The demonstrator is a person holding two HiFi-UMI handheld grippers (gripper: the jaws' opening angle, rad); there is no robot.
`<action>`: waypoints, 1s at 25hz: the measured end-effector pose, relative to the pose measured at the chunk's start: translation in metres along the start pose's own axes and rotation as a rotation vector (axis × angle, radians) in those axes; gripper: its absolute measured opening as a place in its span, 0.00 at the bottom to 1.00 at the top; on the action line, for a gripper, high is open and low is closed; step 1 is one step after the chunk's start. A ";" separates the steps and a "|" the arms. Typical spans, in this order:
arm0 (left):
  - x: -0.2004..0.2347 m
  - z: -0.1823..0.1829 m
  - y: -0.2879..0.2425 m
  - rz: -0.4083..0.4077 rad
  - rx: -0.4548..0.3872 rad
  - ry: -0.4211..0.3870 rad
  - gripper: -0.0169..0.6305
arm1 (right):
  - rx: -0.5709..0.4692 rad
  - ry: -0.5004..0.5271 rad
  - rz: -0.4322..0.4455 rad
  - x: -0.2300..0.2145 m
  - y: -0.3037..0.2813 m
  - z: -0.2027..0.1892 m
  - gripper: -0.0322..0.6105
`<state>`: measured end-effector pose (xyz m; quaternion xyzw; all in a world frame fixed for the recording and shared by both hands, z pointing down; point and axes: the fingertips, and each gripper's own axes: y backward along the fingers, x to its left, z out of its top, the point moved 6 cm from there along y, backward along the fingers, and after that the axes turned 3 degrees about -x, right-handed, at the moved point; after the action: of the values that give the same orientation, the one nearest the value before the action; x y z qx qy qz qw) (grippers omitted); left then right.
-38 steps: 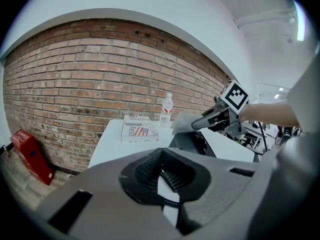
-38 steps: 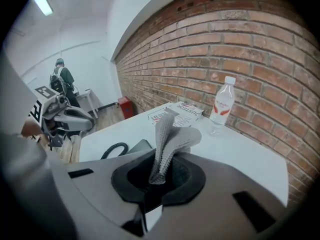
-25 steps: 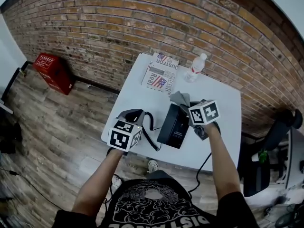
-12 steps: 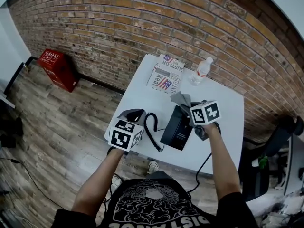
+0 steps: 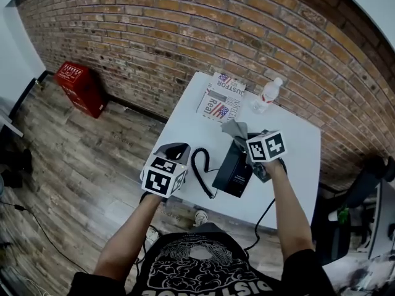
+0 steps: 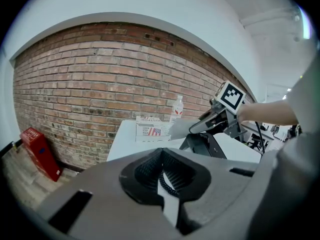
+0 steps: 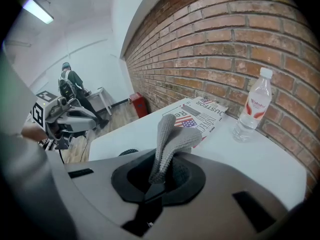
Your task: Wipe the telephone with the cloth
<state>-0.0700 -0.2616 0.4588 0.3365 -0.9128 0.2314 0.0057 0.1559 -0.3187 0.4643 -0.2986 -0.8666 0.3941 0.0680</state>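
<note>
Between right gripper's [image 7: 156, 182] fingers [image 7: 183, 176] — grey cloth [image 7: 172, 135], at the telephone's [image 5: 234, 169] far edge

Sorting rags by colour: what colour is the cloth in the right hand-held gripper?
The cloth is grey; right gripper view shows it best.

Both bare forearms are out front, the left arm [image 5: 126, 239] angled inward, the right arm [image 5: 290, 214] straighter. The left gripper [image 6: 163, 174] fingers pinch a coiled cord [image 6: 166, 183]. The right gripper [image 7: 157, 176] fingers clamp the cloth [image 7: 172, 134].
</note>
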 end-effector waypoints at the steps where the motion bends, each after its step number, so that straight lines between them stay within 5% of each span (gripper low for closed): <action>1: 0.001 0.000 0.001 0.002 0.000 0.000 0.04 | 0.001 0.004 0.002 0.001 -0.001 0.001 0.07; 25: 0.013 -0.011 0.029 0.023 -0.009 0.019 0.04 | 0.067 0.105 0.014 0.044 -0.021 -0.009 0.07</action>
<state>-0.0993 -0.2453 0.4591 0.3237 -0.9176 0.2305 0.0134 0.1133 -0.2981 0.4803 -0.3223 -0.8460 0.4072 0.1206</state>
